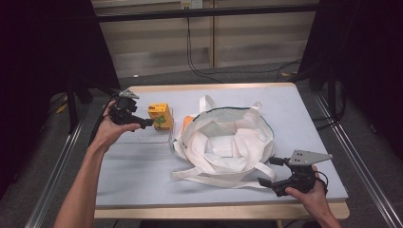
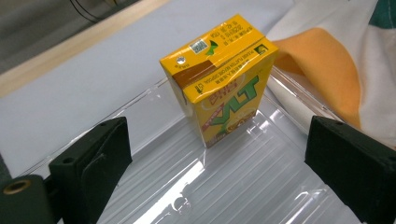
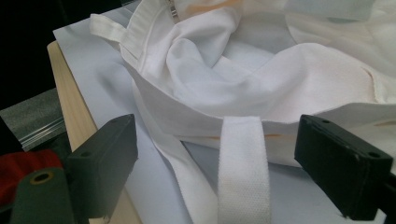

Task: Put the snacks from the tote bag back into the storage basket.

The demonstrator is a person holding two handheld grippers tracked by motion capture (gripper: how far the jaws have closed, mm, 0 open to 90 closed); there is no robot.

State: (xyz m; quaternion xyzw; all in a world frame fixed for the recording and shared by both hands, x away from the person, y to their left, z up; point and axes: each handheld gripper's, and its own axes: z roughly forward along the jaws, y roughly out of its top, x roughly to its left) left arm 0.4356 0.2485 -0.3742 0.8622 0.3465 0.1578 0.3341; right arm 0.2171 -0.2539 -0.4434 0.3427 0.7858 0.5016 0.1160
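The yellow drink carton stands upright in the clear tray, its long axis vertical, at twelve o'clock from the left gripper, whose jaws are spread and clear of it. The right gripper, jaws also spread and empty, sits well apart at the white tote bag, with a strap lying between its jaws untouched, so the left hand is nearer.

Yellow juice carton upright in clear tray, left hand-held gripper beside it, white tote bag alongside
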